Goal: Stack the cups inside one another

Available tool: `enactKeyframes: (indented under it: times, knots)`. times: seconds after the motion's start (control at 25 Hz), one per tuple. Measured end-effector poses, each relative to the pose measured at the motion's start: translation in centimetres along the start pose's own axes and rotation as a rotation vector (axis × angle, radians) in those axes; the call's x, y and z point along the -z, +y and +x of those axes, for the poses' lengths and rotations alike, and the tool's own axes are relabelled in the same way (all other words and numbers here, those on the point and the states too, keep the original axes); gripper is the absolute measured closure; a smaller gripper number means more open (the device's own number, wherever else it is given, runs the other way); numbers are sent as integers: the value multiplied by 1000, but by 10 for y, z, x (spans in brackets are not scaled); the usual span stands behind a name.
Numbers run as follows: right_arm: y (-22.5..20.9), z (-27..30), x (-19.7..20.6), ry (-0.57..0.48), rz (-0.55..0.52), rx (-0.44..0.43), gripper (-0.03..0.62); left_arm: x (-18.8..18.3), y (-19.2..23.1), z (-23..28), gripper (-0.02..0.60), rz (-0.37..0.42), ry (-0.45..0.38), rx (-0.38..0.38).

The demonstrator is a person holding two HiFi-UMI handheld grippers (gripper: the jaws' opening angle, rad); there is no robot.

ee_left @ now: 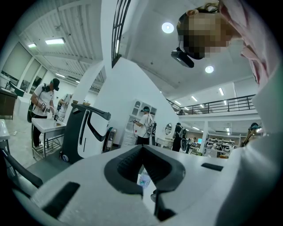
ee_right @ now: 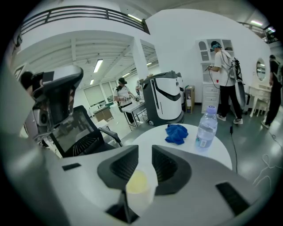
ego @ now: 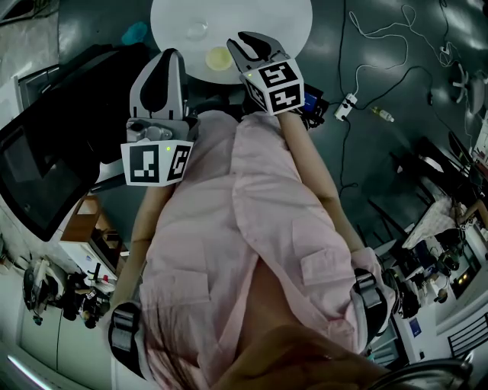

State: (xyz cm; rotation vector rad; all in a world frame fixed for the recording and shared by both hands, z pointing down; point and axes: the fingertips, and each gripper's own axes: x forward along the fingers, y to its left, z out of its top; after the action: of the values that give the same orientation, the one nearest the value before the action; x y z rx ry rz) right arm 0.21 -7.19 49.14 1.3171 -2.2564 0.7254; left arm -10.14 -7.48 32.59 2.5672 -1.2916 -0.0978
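A clear plastic cup [ee_right: 139, 186] with a yellowish bottom sits between the jaws of my right gripper [ee_right: 145, 152], which is shut on its wall. In the head view the same cup [ego: 219, 58] shows just left of the right gripper [ego: 245, 44], over the near edge of the round white table [ego: 259, 19]. My left gripper [ego: 169, 55] is held level to the left, off the table. Its jaws meet at the tips with nothing between them [ee_left: 142, 149]. I see no other cup.
On the table lie a blue cloth [ee_right: 177, 133] and a water bottle [ee_right: 207, 128]. A black office chair [ee_right: 77, 130] stands left of the table. A dark monitor [ego: 38, 175] is at the left. Cables and a power strip [ego: 347, 103] lie on the floor. People stand in the background.
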Motion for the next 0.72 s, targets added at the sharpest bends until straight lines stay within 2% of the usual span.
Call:
enactKeyframes:
  times: [0.72]
  knots:
    - [3,52,66,274,-15,-50,510,3,18,-7,566,-13,-1,-36]
